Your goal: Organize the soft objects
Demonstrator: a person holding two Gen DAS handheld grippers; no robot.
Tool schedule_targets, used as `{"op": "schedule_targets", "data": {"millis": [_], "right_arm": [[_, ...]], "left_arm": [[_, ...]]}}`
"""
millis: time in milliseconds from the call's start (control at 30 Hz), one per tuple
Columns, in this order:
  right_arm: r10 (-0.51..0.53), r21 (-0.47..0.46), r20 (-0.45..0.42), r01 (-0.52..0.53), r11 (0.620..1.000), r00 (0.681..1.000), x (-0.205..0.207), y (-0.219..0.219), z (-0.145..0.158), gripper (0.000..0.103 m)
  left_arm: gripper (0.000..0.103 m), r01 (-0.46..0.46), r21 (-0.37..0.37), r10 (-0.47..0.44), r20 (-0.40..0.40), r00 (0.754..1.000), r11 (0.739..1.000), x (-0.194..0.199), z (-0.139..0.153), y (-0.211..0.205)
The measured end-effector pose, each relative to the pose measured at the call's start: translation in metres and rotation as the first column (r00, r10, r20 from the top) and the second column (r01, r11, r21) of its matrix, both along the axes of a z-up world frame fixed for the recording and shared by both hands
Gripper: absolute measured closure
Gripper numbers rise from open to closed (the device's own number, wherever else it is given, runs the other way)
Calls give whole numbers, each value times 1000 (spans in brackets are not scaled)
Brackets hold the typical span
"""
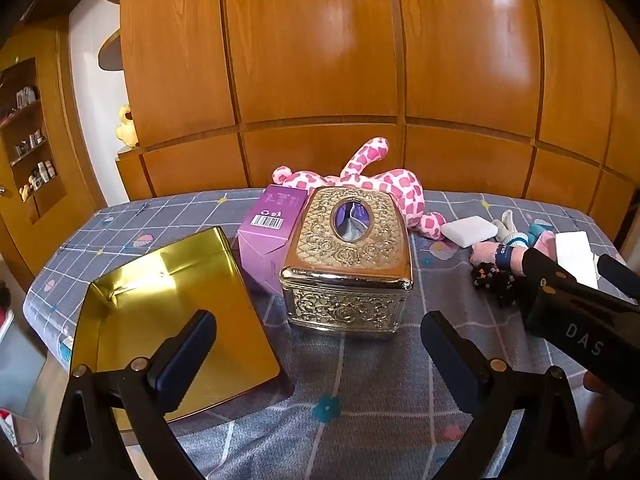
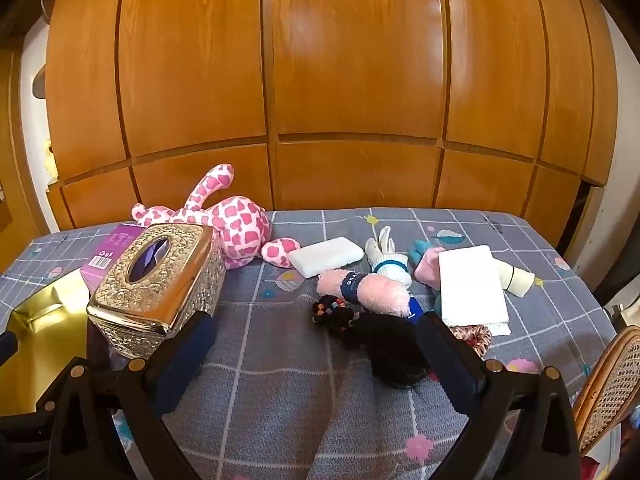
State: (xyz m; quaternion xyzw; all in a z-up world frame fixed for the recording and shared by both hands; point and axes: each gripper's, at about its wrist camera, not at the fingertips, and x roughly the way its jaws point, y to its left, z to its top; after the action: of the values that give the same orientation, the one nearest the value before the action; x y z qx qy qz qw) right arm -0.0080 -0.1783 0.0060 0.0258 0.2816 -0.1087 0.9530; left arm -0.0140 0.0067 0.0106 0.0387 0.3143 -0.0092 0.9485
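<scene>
Soft items lie on the grey checked bedcover (image 2: 280, 400). A pink-spotted plush (image 2: 236, 224) is at the back. Nearer are a white sponge block (image 2: 326, 256), a rolled pink towel with a blue band (image 2: 372, 292), a folded white cloth (image 2: 472, 284), a black beaded scrunchie (image 2: 334, 312) and a black fuzzy piece (image 2: 392, 348). My right gripper (image 2: 320, 344) is open; the black fuzzy piece lies between its fingers, near the right one, untouched. My left gripper (image 1: 316, 344) is open and empty in front of the ornate gold tissue box (image 1: 348, 256). An open gold tin (image 1: 172, 308) lies at its left finger.
A purple carton (image 1: 268, 236) stands behind the tin. Socks (image 2: 426, 260), a small rabbit-like toy (image 2: 386, 256), a cream roll (image 2: 516, 278) and a pink scrunchie (image 2: 478, 336) lie around the white cloth. A wicker chair (image 2: 608, 388) stands at the right edge, wooden wardrobe doors (image 2: 352, 80) behind.
</scene>
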Motion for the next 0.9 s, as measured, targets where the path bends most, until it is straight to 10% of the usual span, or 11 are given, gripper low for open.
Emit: {"op": "schedule_targets", "data": {"millis": [900], "right_arm": [[-4,2,1,4,1000,1000,0,0,2,0]], "left_arm": [[1,-8,-1,8,-1,1000,1000,-3,2,3]]}}
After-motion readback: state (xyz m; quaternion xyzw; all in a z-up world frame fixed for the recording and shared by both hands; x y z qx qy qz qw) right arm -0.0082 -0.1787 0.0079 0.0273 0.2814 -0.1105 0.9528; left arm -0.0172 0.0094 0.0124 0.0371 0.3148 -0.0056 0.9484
